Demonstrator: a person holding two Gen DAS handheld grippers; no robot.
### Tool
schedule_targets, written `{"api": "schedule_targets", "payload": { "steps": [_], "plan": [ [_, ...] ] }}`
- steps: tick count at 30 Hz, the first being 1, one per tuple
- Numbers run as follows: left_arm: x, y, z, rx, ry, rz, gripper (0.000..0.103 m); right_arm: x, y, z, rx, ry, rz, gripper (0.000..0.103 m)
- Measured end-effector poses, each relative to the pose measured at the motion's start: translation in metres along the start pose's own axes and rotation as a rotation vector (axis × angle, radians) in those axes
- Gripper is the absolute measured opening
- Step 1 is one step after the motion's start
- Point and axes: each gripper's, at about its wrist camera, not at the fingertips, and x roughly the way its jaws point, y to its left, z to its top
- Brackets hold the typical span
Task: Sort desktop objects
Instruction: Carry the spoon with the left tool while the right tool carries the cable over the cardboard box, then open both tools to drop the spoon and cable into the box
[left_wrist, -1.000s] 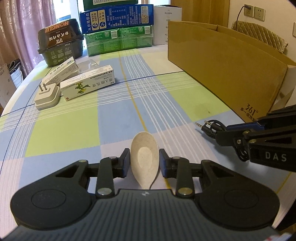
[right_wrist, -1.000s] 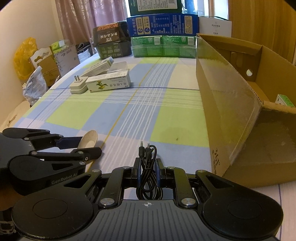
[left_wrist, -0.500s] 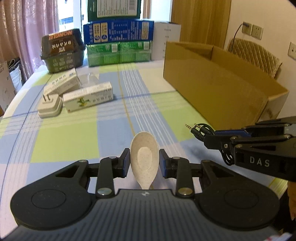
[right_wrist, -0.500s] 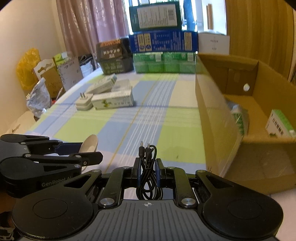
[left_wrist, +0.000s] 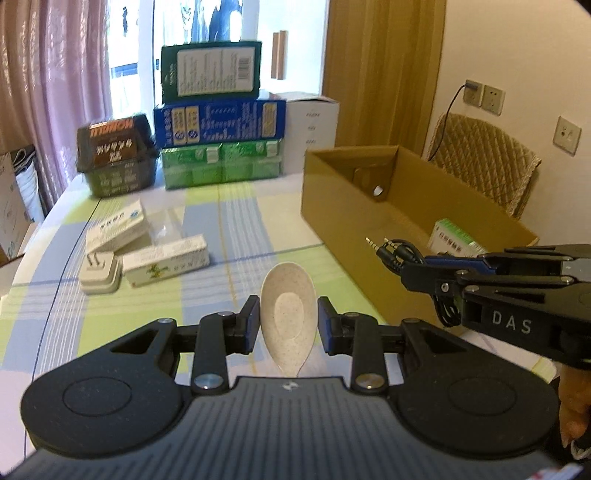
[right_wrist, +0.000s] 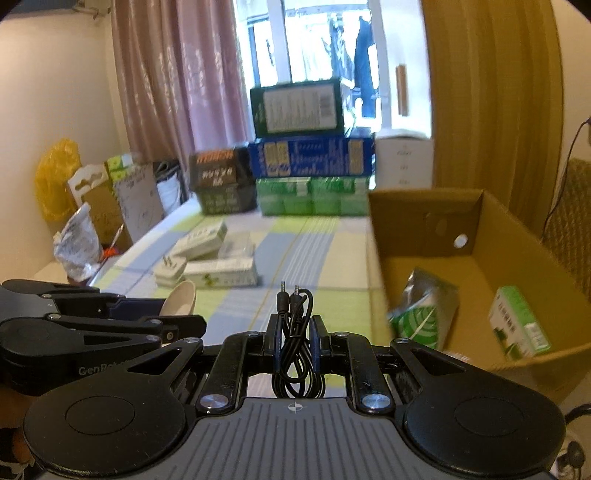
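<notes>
Between the left gripper's (left_wrist: 288, 323) pads sits the pale speckled spoon (left_wrist: 289, 317), bowl forward and face up, clamped on both sides and held above the checked tablecloth (left_wrist: 129, 306). Just to its right, the right gripper (right_wrist: 294, 338) is clenched on a coiled black audio cable (right_wrist: 295, 332), its two plugs pointing ahead. Ahead and to the right of both stands the open cardboard box (right_wrist: 424, 218), with a green carton (right_wrist: 519, 328) and a foil pouch (right_wrist: 424, 314) already inside. Both grippers are level, side by side and raised off the table, so the carry-to-box step seems under way. Next, each load likely needs moving rightward over the near wall before the jaws let go. Ahead to the left, a wall plug (left_wrist: 100, 271) and medicine boxes (left_wrist: 166, 260) await sorting.
</notes>
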Motion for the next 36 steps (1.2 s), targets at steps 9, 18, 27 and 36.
{"api": "schedule_targets", "payload": {
  "steps": [9,18,27,36],
  "plan": [
    [-0.005,-0.035,0.030,0.036,-0.032,-0.063,0.027,-0.030,-0.031,0.019,0.011,-0.060,-0.075,0.012],
    [0.005,-0.072,0.057,0.034,-0.035,-0.138,0.027,-0.042,-0.071,0.025,0.020,-0.074,-0.149,0.012],
    [0.025,-0.103,0.078,0.019,-0.022,-0.191,0.027,-0.041,-0.109,0.032,0.021,-0.078,-0.192,0.012],
    [0.061,-0.114,0.102,-0.088,0.002,-0.244,0.027,-0.037,-0.146,0.041,0.057,-0.079,-0.208,0.012]
  ]
}}
